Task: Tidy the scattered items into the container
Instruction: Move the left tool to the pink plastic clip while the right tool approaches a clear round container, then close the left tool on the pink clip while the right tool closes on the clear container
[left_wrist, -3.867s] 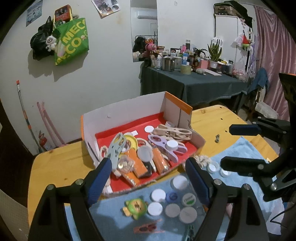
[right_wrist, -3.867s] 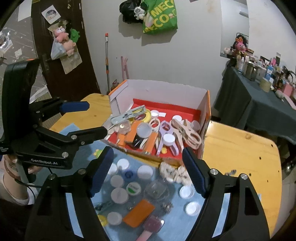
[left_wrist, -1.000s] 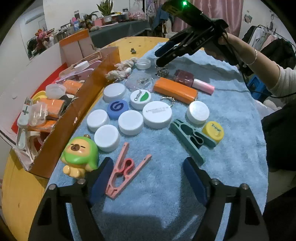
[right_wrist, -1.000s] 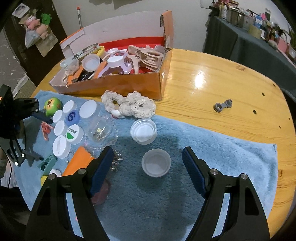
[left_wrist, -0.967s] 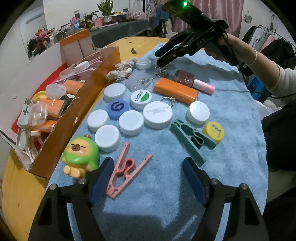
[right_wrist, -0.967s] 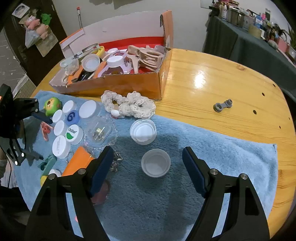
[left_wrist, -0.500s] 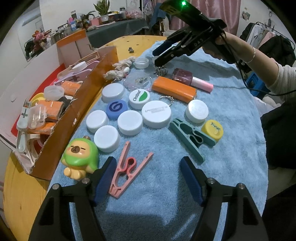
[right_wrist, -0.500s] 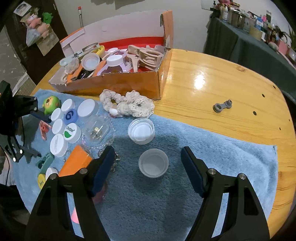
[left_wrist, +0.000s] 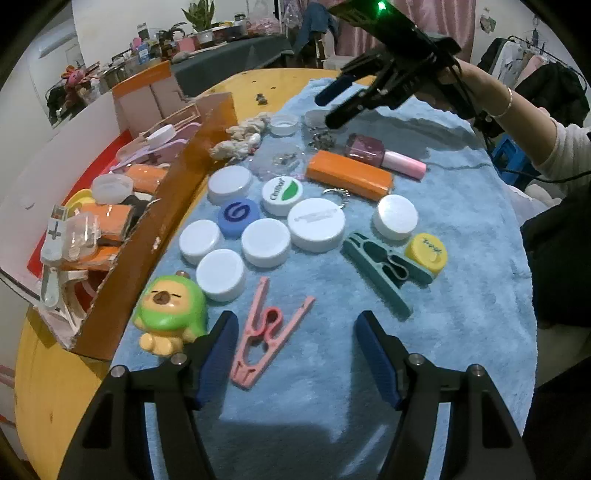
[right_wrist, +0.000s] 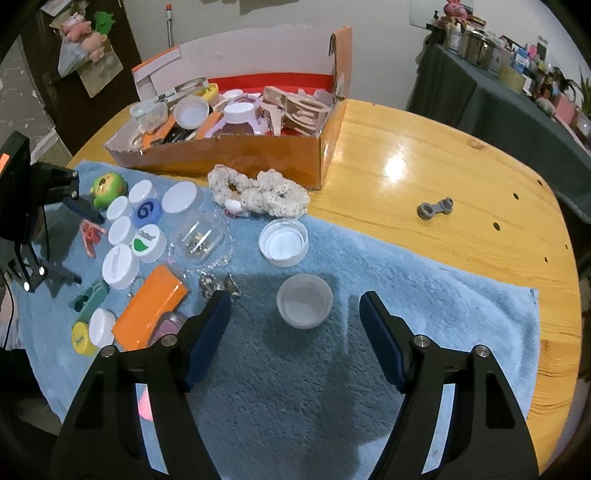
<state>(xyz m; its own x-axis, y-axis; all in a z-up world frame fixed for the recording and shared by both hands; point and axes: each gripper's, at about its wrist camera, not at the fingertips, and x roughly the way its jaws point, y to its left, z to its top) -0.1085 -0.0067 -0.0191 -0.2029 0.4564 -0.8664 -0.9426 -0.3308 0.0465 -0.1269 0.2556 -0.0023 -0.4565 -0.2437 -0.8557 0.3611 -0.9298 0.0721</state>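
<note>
Right hand-held gripper (right_wrist: 295, 321) view alone shows grey fitting (right_wrist: 435, 209); left misses it.

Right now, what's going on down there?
Left gripper open beside pink clip. Right gripper open over white cap. Box part-filled. Nothing blocking.

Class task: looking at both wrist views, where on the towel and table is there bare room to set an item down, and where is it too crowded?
Free: the blue towel right of the upturned white cap, and the bare wooden table between the cardboard box and the grey part. Crowded: the cluster of caps beside the orange case, and the box itself.
</note>
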